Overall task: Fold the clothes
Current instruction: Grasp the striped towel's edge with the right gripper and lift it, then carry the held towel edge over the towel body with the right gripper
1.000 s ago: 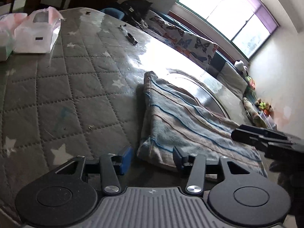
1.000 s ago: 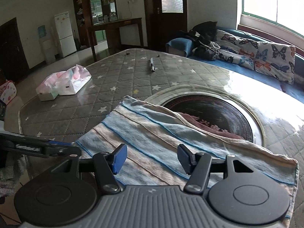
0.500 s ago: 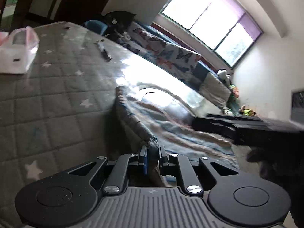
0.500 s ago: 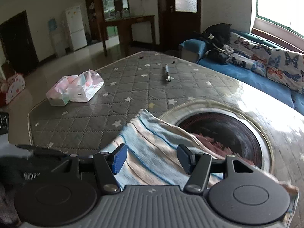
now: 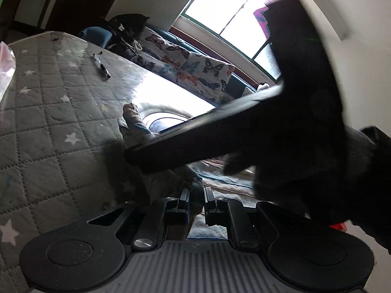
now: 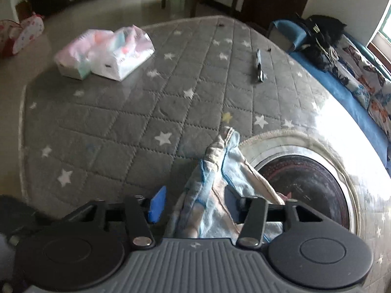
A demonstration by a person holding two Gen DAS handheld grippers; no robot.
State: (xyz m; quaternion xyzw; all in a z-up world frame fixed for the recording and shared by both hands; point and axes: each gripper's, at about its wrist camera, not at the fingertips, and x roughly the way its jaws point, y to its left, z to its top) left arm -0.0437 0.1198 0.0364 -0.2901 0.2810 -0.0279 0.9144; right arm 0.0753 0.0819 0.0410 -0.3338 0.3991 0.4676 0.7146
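Quilted grey star-print table cover [image 6: 136, 122] fills both views, working surface. Nearest you, left gripper [image 5: 195, 201] is clamped tight on a bunched edge of the striped cloth [image 6: 220, 171], fabric pinched between the two narrow-set jaws. Right gripper [image 6: 195, 202] has jaws spread wide with the cloth draped loose between them, blue pad on the left finger clear of fabric, no grip there as far as you can see. In the left wrist view the right gripper's dark body crosses the frame just above the cloth and hides most of it. Cloth is gathered into a raised ridge running away from you, its far tip resting on the cover just left of the round black inset [image 6: 305, 185] in the table; the right part lies over that inset's near edge. Progress, my read: early to mid fold, one edge lifted, no neat fold laid flat yet, stripes crumpled. Left to do: carry the held edge over, lay it down, smooth, likely fold again. Farther out, tissue packs [image 6: 105, 53] far left, a pen [image 6: 258, 66] far centre, butterfly-print cushions [image 5: 195, 66] along the right by the window [image 5: 232, 17].
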